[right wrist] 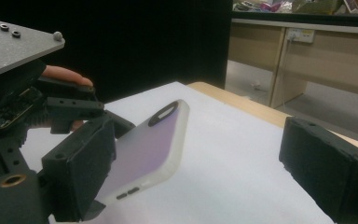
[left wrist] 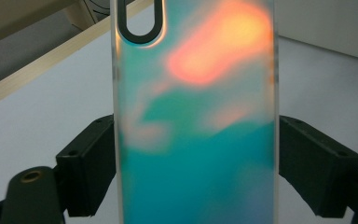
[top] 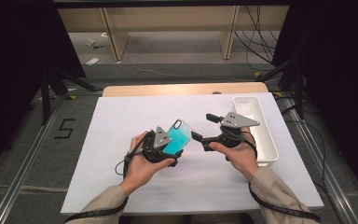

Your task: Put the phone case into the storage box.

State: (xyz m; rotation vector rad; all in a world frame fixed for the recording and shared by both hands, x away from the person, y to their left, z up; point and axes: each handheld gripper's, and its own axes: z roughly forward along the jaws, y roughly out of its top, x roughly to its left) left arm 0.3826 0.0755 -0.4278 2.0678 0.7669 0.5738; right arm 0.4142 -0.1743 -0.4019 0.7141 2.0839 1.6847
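White sheet (top: 121, 186) over wooden table (top: 135, 89), floor and shelving behind. White rectangular bin (top: 266, 135) at table's right side, long axis running away from the person, just beside right hand (top: 240, 156). Left hand (top: 142, 168) near table centre, palm wrapped round left gripper (top: 170, 148). Left gripper clamped on phone case (top: 177, 136) across its width: in left gripper view both black pads (left wrist: 91, 163) pressed against the case's long edges, case (left wrist: 196, 121) rising straight up between them. Case held off the sheet, tilted up and to the right in high view, camera cutout at far upper end. Case finish iridescent: teal low down, orange-pink patch near the top, frosted translucent rim. Oval camera cutout (left wrist: 142, 21) at upper left in left gripper view. Right gripper (top: 204, 129) just right of the case, jaws spread wide and gripping nothing, pointed at the case's upper end, close but apart from it. In right gripper view, case (right wrist: 144, 149) lying between the two wide-apart pads, nearer the left one (right wrist: 81, 168), side buttons (right wrist: 127, 192) showing on its lower edge, the other gripper's grey plate (right wrist: 16, 44) and fingertips (right wrist: 67, 74) behind it.
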